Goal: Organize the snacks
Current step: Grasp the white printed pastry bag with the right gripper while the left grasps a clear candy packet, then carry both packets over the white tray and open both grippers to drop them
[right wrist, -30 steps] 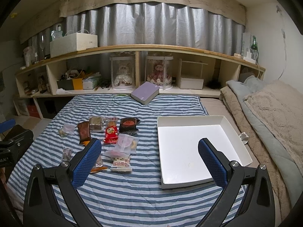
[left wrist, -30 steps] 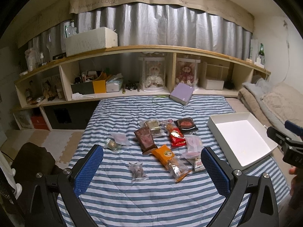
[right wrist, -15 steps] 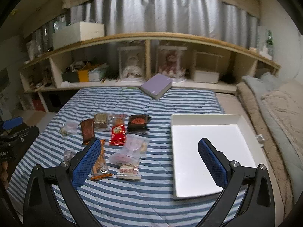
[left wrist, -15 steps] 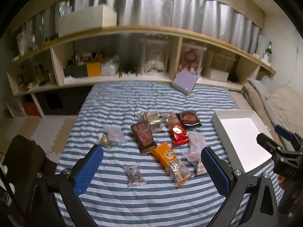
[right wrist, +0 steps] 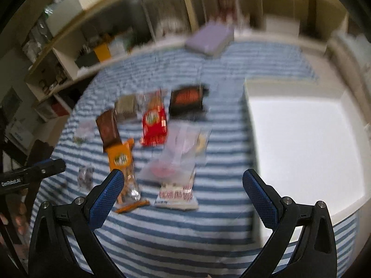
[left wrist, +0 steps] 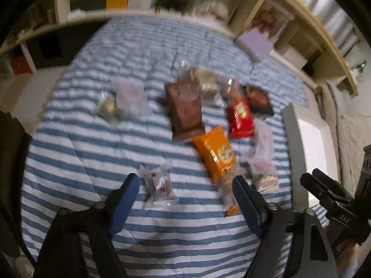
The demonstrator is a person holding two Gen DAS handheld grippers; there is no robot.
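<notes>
Blue pads of the left gripper stand apart and are closing, pointing steeply down at the striped blanket; nothing is pressed between them, though a small clear packet lies on the blanket just beyond the left pad and the clear lower end of the orange bag lies near the right pad. The right gripper has its fingers wide apart with nothing gripped, and a white packet with red print lies on the blanket between them in its view. The orange bag lies flat with its long axis running away from the grippers, its orange end the far end and its clear end the near one, leaning a little to the side. Just behind it a brown bag lies with its long axis also running near to far, and a red bag lies beside it in the same direction. A pale clear bag lies between the red bag and the white packet. Farther away there are a dark tray-like pack with its long axis across, and a beige pack. The white box lies open on the right side of the blanket, apart from the snacks. At the far edge a purple box leans at the wooden shelf. Both views are blurred, so the printing is not readable.
</notes>
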